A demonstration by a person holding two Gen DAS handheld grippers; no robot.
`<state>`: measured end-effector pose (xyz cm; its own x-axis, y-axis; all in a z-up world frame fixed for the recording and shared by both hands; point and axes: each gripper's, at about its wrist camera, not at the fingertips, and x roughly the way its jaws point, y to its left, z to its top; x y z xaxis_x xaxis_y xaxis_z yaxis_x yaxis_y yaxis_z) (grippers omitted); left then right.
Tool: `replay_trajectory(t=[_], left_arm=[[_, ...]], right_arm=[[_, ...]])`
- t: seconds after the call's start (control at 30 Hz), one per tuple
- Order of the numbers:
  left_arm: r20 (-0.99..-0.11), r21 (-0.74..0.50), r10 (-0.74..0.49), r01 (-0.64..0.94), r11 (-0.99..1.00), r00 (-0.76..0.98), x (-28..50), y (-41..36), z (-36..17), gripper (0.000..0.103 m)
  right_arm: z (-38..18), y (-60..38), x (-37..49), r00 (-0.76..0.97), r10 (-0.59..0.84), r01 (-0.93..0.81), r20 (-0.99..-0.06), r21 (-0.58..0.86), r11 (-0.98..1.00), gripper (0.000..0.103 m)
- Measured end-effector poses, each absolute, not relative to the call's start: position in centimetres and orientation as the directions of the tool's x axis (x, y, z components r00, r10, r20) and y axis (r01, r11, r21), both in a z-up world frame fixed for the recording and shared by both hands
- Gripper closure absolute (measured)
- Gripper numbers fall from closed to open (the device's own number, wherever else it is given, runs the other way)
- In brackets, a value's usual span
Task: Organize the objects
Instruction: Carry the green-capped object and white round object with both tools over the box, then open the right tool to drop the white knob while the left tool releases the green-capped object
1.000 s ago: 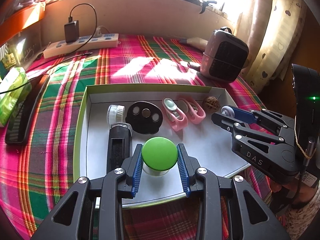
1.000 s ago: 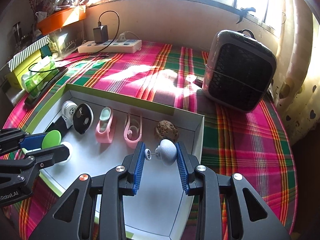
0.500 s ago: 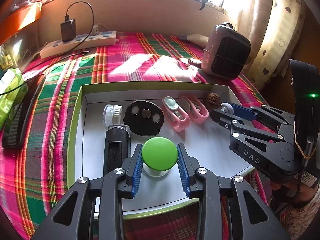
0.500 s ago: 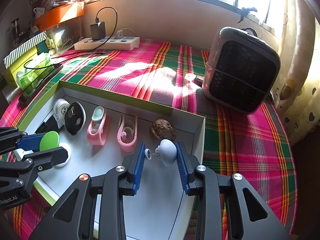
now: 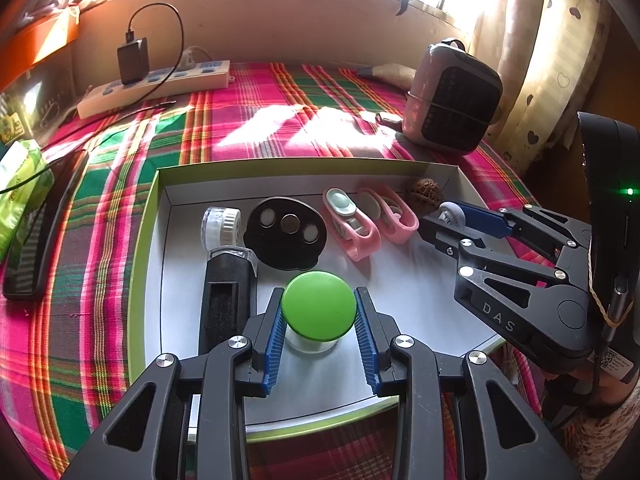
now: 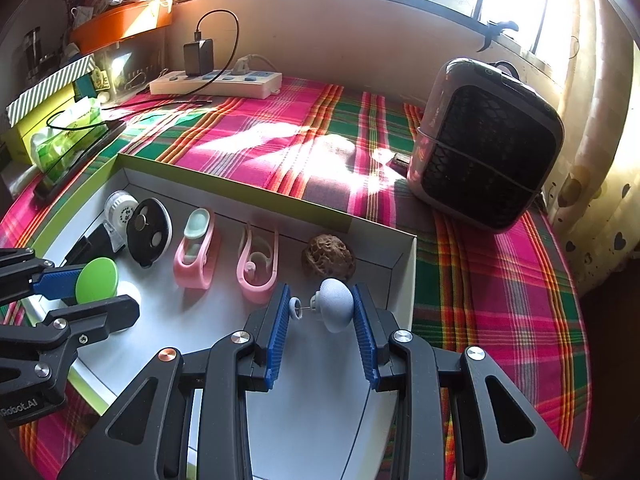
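A shallow white box with a green rim [image 5: 146, 216] [image 6: 256, 190] lies on the plaid cloth. My left gripper [image 5: 319, 314] is shut on a green-capped jar [image 5: 319, 311] [image 6: 97, 280] over the box's near part. My right gripper [image 6: 322, 308] [image 5: 448, 220] is shut on a small grey mushroom-shaped knob with a pin [image 6: 336, 306] near the box's right wall. In the box lie a walnut [image 6: 329, 260] [image 5: 424, 190], two pink clips [image 6: 196, 254] [image 6: 258, 272], a black oval disc [image 5: 285, 238], a white-capped vial [image 5: 220, 226] and a black case [image 5: 226, 300].
A small grey fan heater [image 6: 484, 148] [image 5: 452, 114] stands at the right. A power strip with a charger [image 5: 156, 84] [image 6: 216, 80] lies at the back. A tissue pack [image 5: 20, 188] and a dark phone [image 5: 40, 232] lie at the left.
Both views have drawn back and risen slightly from the box. Both grippers keep their hold; the objects in the box have not moved.
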<state>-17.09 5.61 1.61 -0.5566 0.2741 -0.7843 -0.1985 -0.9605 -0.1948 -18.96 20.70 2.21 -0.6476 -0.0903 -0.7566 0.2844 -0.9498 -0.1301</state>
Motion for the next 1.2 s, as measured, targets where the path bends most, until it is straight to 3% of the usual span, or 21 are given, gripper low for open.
replay_trajectory(t=[0.33, 0.47, 1.2], left_arm=[[-0.785, -0.193, 0.272, -0.196, -0.961, -0.557, -17.1, 5.7, 1.7, 0.071], [-0.784, -0.202, 0.277, -0.194, -0.960, -0.556, -17.0, 5.6, 1.7, 0.071], [-0.771, -0.199, 0.271, -0.186, -0.962, -0.576, -16.1, 5.5, 2.5, 0.071]], right_arm=[[2.2, 20.7, -18.9, -0.652, -0.088, 0.276, -0.753, -0.128, -0.953, 0.069], [2.3, 20.7, -18.8, -0.655, -0.090, 0.277, -0.750, -0.128, -0.952, 0.060], [3.0, 21.0, -17.9, -0.672, -0.093, 0.258, -0.734, -0.115, -0.959, 0.056]])
